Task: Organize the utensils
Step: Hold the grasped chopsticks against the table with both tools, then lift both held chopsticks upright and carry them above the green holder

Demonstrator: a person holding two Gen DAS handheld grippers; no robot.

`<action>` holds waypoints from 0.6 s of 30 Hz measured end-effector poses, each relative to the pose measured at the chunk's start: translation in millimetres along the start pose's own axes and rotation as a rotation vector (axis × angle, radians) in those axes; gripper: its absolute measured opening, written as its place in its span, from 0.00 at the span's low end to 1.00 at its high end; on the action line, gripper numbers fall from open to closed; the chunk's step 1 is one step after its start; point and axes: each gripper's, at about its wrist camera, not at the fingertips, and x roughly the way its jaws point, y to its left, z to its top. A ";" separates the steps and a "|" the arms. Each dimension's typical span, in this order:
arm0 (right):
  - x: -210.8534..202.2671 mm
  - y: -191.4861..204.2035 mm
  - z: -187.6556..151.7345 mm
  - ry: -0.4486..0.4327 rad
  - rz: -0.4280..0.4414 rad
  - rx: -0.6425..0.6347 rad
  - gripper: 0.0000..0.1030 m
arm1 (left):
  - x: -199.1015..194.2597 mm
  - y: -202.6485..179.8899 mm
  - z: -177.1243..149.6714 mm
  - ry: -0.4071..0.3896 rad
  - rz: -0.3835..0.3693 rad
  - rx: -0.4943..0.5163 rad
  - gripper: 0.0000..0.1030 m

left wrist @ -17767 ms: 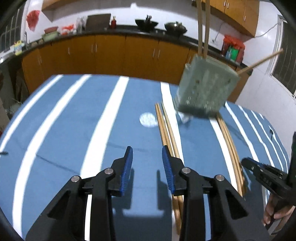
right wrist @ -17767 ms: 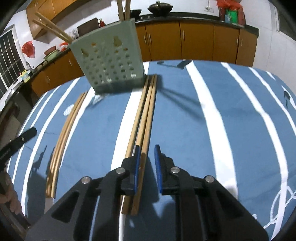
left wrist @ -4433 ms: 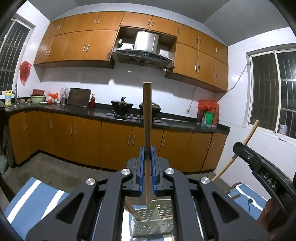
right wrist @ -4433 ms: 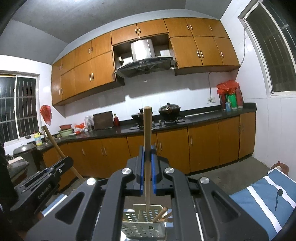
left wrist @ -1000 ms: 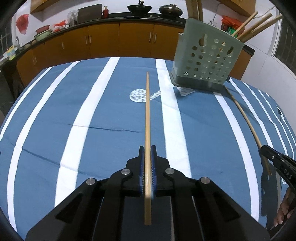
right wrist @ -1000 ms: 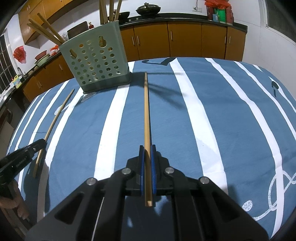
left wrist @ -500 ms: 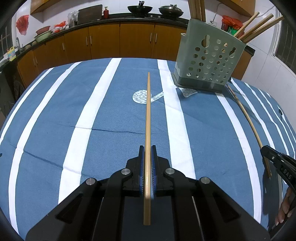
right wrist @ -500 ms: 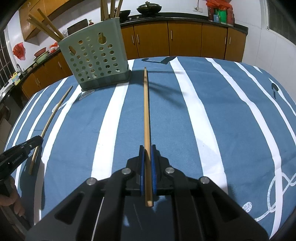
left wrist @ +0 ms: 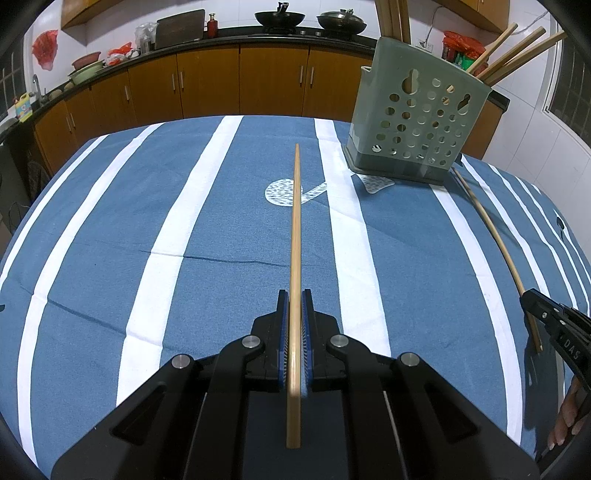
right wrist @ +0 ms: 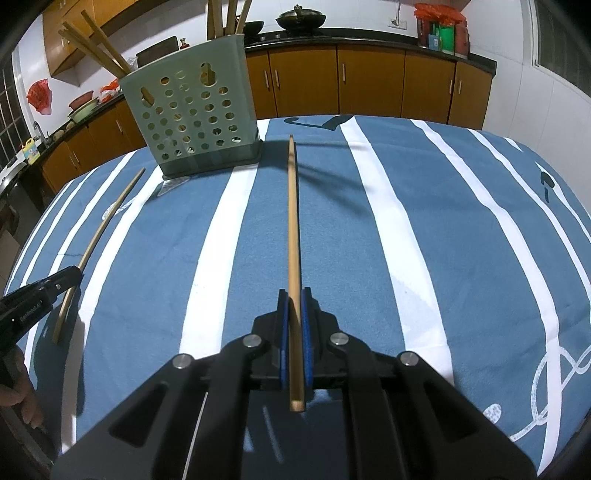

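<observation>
Blue striped cloth [left wrist: 221, 240]; perforated green plastic holder [left wrist: 417, 125] at 1 o'clock, chopsticks inside. left gripper [left wrist: 294, 314], right gripper [right wrist: 294, 314] each pinch one wooden chopstick [left wrist: 295, 229].

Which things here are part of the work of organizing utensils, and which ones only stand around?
Part of the job:
left gripper, shut on a chopstick
right gripper, shut on another chopstick
green holder with chopsticks already inside

Only standing around:
striped tablecloth
woks on the counter
red bag

loose chopsticks on tablecloth [left wrist: 92, 229] now gone, more chopsticks in holder [left wrist: 417, 122], each gripper clamping one
</observation>
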 end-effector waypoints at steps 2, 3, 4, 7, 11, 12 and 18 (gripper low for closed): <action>0.0 0.3 -0.2 -0.002 -0.002 -0.003 0.09 | 0.0 0.1 0.0 0.000 0.000 0.000 0.08; -0.1 0.4 -0.3 -0.003 -0.002 -0.005 0.09 | 0.0 -0.1 -0.1 0.000 0.000 0.000 0.08; -0.2 0.7 -0.5 -0.004 -0.003 -0.005 0.09 | 0.0 0.2 -0.1 0.000 -0.002 -0.001 0.08; -0.2 0.6 -0.3 -0.004 -0.001 -0.003 0.08 | -0.5 1.1 -0.2 -0.001 -0.007 -0.005 0.08; -0.8 0.2 0.6 -0.004 0.001 0.000 0.08 | -1.6 0.4 -0.9 0.000 -0.006 0.003 0.07; -1.4 -0.1 0.9 -0.006 0.002 0.001 0.08 | -2.0 0.5 -1.0 0.001 -0.008 0.003 0.07; -15.7 -4.4 9.0 -0.049 0.005 0.012 0.08 | -13.7 1.6 4.2 -0.025 -0.022 -0.001 0.07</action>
